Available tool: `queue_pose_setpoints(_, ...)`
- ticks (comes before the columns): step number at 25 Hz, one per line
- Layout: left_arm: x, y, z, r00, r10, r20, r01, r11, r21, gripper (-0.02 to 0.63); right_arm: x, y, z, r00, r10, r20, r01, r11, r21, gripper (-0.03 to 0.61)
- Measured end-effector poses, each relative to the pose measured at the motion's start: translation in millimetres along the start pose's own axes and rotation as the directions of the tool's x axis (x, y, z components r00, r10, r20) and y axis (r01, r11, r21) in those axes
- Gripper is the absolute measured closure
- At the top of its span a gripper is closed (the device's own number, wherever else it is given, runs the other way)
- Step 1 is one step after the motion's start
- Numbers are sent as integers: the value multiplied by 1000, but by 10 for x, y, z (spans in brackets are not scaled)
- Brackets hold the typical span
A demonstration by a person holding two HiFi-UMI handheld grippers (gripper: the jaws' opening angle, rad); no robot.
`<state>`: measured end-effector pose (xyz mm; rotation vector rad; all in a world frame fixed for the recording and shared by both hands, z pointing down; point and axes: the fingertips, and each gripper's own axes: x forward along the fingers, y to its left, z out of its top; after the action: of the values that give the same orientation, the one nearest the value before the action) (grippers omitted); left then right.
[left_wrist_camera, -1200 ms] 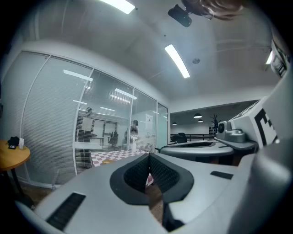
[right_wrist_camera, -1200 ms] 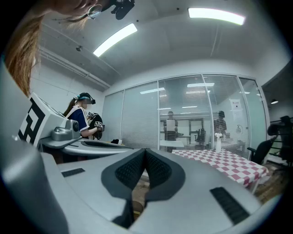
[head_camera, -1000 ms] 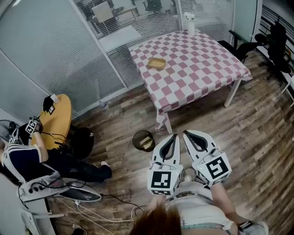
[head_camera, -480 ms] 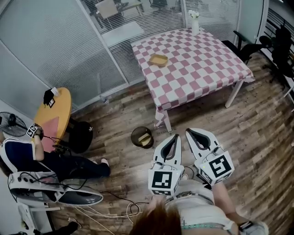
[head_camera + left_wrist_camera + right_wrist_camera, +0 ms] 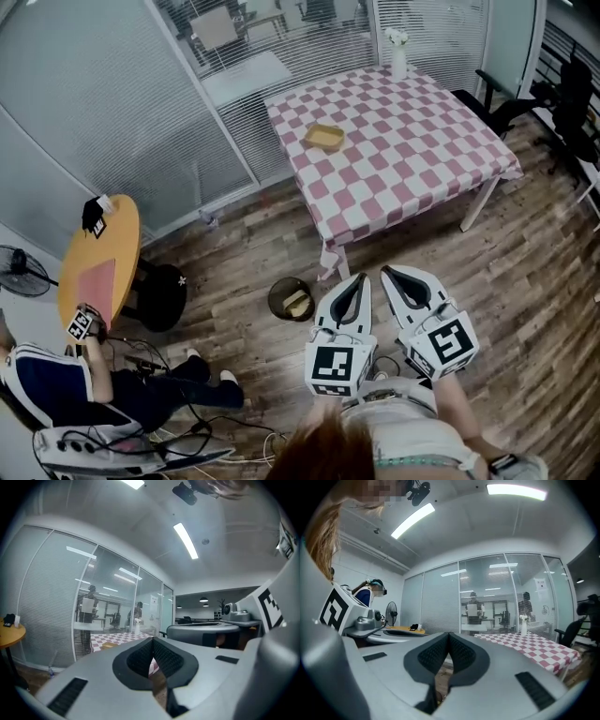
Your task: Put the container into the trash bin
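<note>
both grippers level, side by side, low over the wood floor [image 5: 525, 281]. left gripper [image 5: 357, 278]: jaws together, nothing between them. right gripper [image 5: 385, 273]: jaws together, empty. container [image 5: 323, 137] sits on the checkered table [image 5: 412, 141], far beyond both tips and well apart from them. trash bin [image 5: 272, 298] stands on the floor near the table's near corner, just left of the left gripper; 1 yellowish item lies inside.
</note>
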<state>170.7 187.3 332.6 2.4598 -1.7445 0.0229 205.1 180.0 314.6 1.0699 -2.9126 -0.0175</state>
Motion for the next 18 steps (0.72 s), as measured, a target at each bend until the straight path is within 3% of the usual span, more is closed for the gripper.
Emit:
queue_pose_setpoints(10,938,723,293,993,-121,16,121,992,34,609,985,-528,126,994,-102,26,102,995,-4,584)
queue_pose_setpoints(18,1294,1337,308,992,-125,-2,125,992,21,609,1676,-645,83,994,-109,2,109,994,-7,584)
